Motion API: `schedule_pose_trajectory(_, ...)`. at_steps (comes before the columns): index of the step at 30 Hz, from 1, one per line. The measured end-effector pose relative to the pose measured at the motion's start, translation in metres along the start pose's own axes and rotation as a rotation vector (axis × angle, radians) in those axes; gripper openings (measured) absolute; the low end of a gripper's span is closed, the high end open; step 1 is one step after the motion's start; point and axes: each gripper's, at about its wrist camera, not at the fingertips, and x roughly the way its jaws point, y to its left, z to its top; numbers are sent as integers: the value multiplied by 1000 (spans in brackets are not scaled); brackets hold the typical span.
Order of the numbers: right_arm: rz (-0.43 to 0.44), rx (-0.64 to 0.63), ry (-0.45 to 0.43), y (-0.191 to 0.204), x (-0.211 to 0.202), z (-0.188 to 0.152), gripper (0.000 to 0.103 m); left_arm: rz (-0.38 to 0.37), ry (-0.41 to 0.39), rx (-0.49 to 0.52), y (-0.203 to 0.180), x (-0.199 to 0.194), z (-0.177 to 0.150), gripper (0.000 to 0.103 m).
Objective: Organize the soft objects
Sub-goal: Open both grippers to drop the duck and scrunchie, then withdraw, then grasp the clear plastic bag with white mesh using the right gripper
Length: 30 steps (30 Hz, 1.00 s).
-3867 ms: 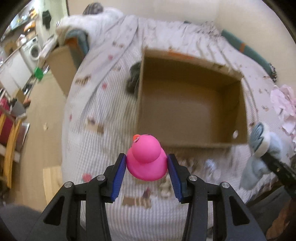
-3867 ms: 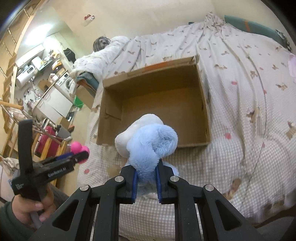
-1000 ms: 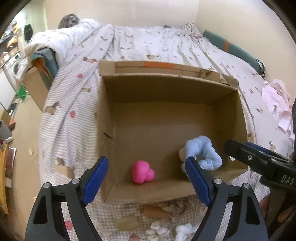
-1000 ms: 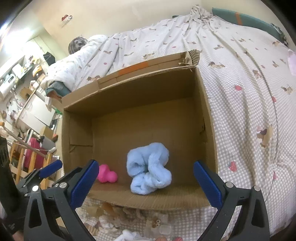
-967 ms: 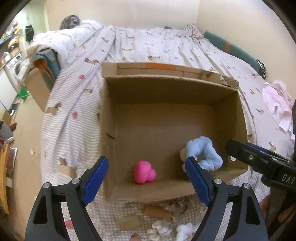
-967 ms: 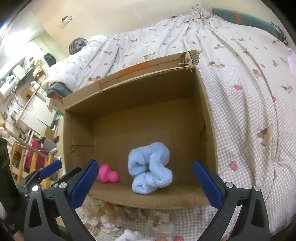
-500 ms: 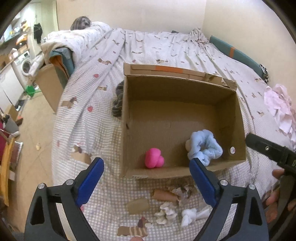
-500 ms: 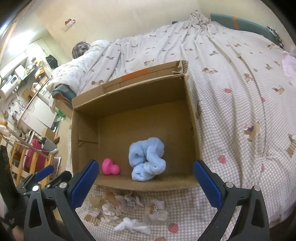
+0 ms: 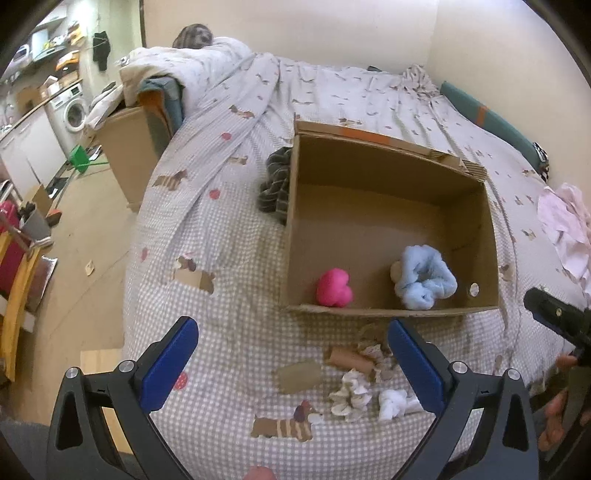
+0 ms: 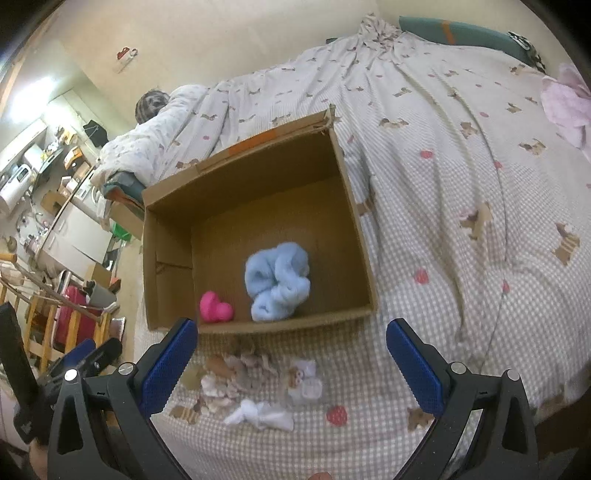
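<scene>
I've pulled both wide-open, empty grippers, left gripper (image 9: 291,363) and right gripper (image 10: 291,363), back from the cardboard box (image 9: 384,313); inside sit the glossy pink duck (image 9: 334,287) and fluffy blue plush (image 9: 424,277).

I'm looking over a bed (image 9: 369,96) that fills most of my view, spread with a pale checked cover printed with small dogs and pushed up against plain cream walls (image 9: 295,29). To my left the tan floor (image 9: 85,236) runs toward a cluttered kitchen corner with a washing machine (image 9: 75,110), white cabinets (image 9: 33,147) and loaded shelves. A bright ceiling light (image 10: 31,96) glares above that corner.
</scene>
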Motion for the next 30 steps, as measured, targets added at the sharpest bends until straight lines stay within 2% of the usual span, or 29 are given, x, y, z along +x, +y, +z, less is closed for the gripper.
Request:
schedule_pose_trajectory(7,-12,-24,19,3,-4,-18,103,3,36,26,0,-3,-13,102)
schedule_pose_trajectory(14,-20,-20,66,2,3,-34,103,-20,89,-18,7,0,-23,102)
schedule_pose_trajectory(20,-29,-61,147,0,20,-55,103,25,110,-15,8,2,-31,102)
schedule_pose_trajectory(23,-31,-69,150,2,22,-54,103,59,121,9,4,6,-35,102)
schedule_pose_trajectory(26,-18,-29,174,-5,28,-55,103,70,137,31,0,11,-39,102)
schedule_pose_trajectory(30,-59,89,247,-30,43,-56,103,60,159,37,-1,18,-41,102)
